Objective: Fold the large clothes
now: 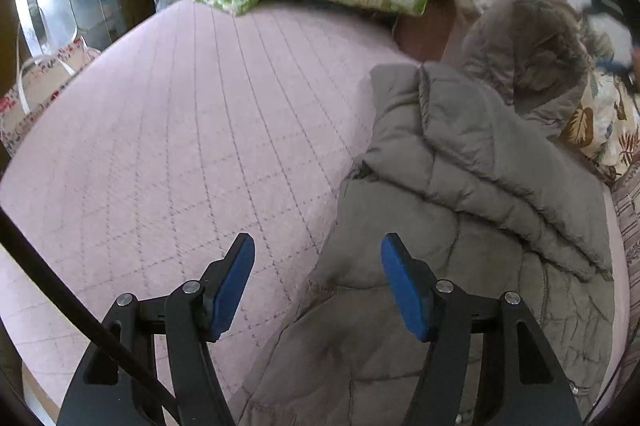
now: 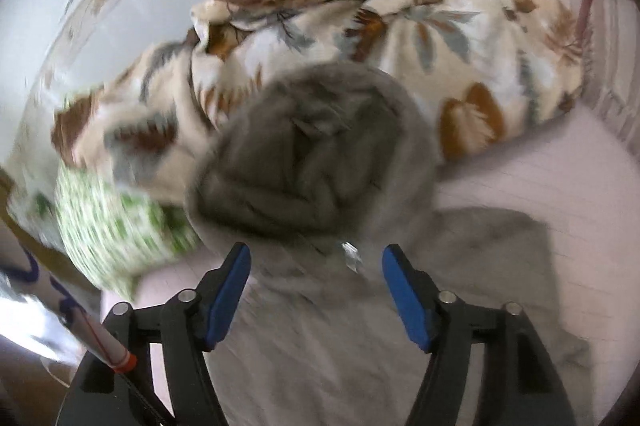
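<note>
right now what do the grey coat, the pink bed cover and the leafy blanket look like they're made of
Grey coat: likely a matte synthetic shell with padding, going by its puffy stitched channels; the hood rim looks furry. Pink bed cover: quilted matte fabric with diamond stitch lines. Leafy blanket: soft plush or fleece, judging by its fuzzy surface and thick folds.

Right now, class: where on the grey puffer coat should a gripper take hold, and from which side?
Probably the coat's free edge beside the bare pink quilt, approached from that side. The left gripper hangs open just above it, and that long edge lies flat and clear, while the hood is bunched against the leaf-print blanket.
</note>
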Motion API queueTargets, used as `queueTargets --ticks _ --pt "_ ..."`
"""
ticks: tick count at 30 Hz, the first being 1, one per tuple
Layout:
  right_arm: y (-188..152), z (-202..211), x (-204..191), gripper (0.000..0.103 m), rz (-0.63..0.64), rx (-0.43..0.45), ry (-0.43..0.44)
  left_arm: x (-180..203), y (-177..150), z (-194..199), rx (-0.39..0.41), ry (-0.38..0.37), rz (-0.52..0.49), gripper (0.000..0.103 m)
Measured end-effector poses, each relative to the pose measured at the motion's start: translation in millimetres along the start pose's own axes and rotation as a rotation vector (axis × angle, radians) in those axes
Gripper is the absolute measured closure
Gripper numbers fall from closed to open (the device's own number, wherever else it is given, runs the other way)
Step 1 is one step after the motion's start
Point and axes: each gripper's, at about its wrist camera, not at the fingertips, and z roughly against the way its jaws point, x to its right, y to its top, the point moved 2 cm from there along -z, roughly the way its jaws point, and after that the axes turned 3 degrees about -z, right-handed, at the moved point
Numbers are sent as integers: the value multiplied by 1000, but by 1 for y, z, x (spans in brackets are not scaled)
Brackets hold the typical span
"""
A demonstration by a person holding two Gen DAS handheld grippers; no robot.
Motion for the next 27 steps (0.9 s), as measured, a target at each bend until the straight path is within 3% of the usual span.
queueTargets --ticks 7,11,16,19,22,27 --pt "48 -50 -13 26 -204 40 92 1 0 -22 -39 0 -7 38" --pt "66 -72 -17 25 -272 67 92 3 -2 -29 -46 14 -21 38" --pt "69 -100 -14 27 -298 25 65 5 -3 -31 -48 27 -31 38" --pt "62 -104 -10 79 -264 -6 41 5 -2 -30 -54 22 -21 38" --pt "49 -89 -9 86 -189 -7 31 1 0 -25 -55 8 -5 38" --pt "8 -33 -6 89 -55 -37 28 -6 1 -15 -47 -4 24 38"
